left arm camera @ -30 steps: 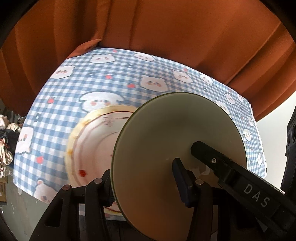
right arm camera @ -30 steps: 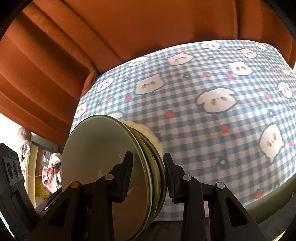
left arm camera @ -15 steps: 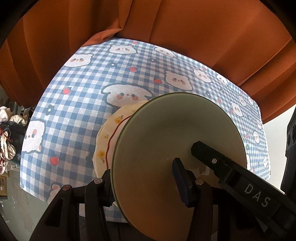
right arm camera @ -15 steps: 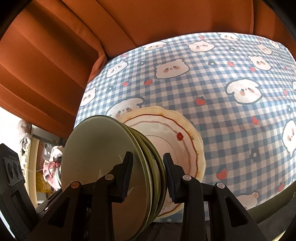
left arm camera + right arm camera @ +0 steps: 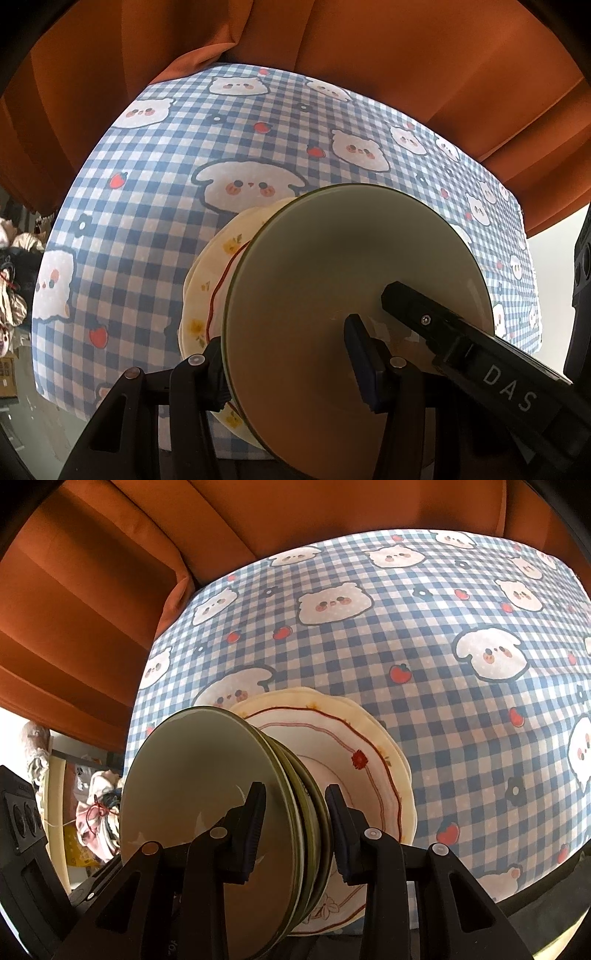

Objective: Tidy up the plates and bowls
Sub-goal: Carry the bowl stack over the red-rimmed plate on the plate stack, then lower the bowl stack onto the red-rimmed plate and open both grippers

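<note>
A stack of olive-green plates hangs tilted between both grippers. My left gripper is shut on its near rim, one finger on the top face and one under the stack. On the opposite rim my right gripper is shut on the same green stack; its finger marked DAS reaches across the top plate. Just beyond and below the stack, a cream scalloped plate with a red line and small flowers lies on the table, partly hidden by the stack.
The table wears a blue-and-white checked cloth printed with bears and strawberries. Orange curtains hang close behind its far edge. Past the table's left edge there is household clutter on the floor.
Both grippers have carried the green stack forward and down over the table. The cream plate, first off to the side, now lies right under the stack.
</note>
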The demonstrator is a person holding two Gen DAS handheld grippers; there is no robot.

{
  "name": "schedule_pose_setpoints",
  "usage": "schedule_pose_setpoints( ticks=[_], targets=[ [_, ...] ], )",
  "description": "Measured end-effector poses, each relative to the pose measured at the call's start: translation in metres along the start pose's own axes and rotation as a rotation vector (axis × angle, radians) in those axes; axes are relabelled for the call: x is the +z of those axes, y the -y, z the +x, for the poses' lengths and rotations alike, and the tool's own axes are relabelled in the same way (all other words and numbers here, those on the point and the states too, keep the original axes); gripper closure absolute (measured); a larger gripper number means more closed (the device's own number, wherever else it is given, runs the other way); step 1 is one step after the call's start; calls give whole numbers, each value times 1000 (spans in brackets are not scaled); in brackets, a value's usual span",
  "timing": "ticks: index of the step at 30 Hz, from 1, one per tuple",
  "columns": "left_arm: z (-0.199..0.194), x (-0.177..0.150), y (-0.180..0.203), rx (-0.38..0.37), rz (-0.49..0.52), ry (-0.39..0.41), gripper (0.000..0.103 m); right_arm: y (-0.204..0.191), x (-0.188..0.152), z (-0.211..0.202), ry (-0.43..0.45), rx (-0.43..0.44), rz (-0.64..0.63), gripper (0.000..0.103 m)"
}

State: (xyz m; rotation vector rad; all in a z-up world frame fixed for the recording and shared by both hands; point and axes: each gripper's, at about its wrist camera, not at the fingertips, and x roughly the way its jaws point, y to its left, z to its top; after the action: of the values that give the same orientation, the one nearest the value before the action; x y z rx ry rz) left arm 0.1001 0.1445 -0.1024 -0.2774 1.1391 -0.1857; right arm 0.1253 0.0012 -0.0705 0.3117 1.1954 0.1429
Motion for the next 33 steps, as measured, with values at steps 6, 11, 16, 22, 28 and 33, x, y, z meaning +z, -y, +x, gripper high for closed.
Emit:
schedule_pose_setpoints(
  ticks=[6,11,16,22,28,33],
  targets=[
    [3,0,-2,-6,35,2,52,-2,-2,1,14,-32,-2,66],
    [-4,-4,-4,17,88,53,48,-3,-9,0,35,-54,16,64],
    [-15,-11,-14,9,79,108,26,-4,-16,-13,86,-123,33,36],
    [-31,-19,-15,-7,59,156,17,-2,-24,-32,149,-100,22,26],
    [-51,-34,0,26,61,255,17,-1,-32,-58,227,-79,-65,24],
    [-70,-55,23,88,105,368,17,12,-43,-82,305,-75,-119,15]
  ],
)
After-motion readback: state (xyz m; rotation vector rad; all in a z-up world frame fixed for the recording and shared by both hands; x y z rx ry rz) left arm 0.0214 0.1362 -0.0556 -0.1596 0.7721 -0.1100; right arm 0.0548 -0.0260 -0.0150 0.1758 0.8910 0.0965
